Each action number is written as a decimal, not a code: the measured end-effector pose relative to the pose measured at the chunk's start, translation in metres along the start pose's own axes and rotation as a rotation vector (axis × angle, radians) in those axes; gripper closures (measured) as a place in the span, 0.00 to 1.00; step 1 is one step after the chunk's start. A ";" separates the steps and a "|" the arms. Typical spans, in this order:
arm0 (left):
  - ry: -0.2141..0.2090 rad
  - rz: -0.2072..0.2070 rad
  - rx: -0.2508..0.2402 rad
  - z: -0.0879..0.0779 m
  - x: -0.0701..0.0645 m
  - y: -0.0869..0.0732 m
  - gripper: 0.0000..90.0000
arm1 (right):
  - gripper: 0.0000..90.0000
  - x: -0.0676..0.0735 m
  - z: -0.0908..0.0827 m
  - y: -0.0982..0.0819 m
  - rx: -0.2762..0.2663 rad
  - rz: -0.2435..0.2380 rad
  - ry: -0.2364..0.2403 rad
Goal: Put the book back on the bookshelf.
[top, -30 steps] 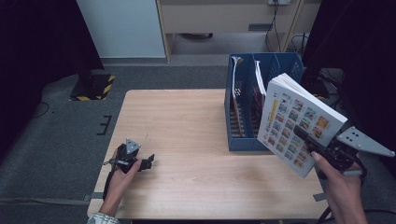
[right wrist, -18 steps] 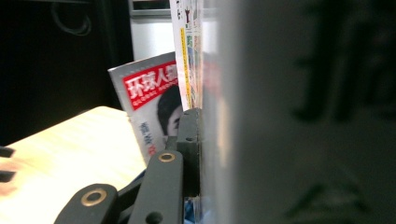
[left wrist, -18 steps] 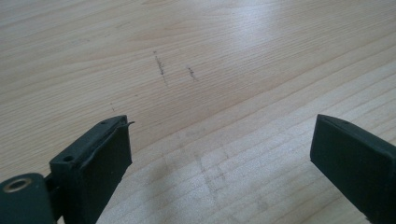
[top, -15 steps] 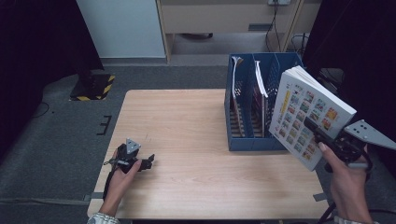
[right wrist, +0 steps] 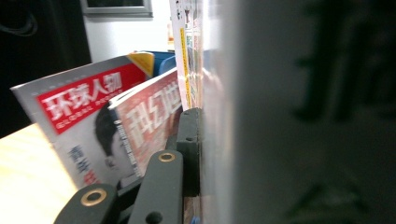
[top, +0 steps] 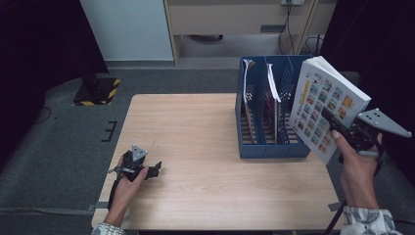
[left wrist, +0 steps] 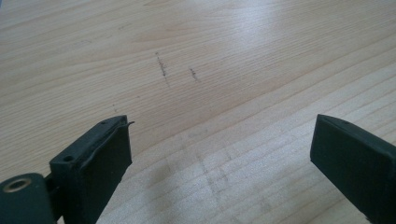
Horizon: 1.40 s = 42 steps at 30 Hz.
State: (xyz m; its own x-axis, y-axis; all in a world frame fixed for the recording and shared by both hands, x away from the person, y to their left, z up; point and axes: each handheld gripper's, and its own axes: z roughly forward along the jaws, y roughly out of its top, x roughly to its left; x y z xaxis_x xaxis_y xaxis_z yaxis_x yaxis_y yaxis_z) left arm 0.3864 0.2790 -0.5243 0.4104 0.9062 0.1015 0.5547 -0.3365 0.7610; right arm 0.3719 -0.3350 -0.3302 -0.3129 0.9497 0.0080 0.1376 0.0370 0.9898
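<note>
- Thick book (top: 327, 111): held tilted at 3 o'clock of the blue file rack (top: 266, 147), off the table; looks heavy, stiff, glossy; grip near spine.
- Right gripper (top: 337, 131): clamped on its lower edge.
- Left gripper (top: 155, 170): jaws wide, empty, resting at 8 o'clock.

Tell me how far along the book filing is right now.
Two magazines already stand in the blue file rack. The right gripper holds a thick book clamped, raised beside the rack's right end, not yet in a slot. The left gripper rests open on the table. Left: slotting the book.
</note>
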 end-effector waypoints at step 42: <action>-0.001 -0.002 0.008 0.002 0.000 -0.002 0.05 | 0.82 -0.025 0.108 -0.027 0.025 0.086 -0.134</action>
State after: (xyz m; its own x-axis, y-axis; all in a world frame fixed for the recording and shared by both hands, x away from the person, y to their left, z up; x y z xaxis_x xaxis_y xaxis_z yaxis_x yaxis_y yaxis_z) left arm 0.3870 0.2789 -0.5270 0.4104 0.9065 0.0991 0.5613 -0.3368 0.7560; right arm 0.4772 -0.3260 -0.3727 -0.1712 0.9826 0.0717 0.1818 -0.0400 0.9825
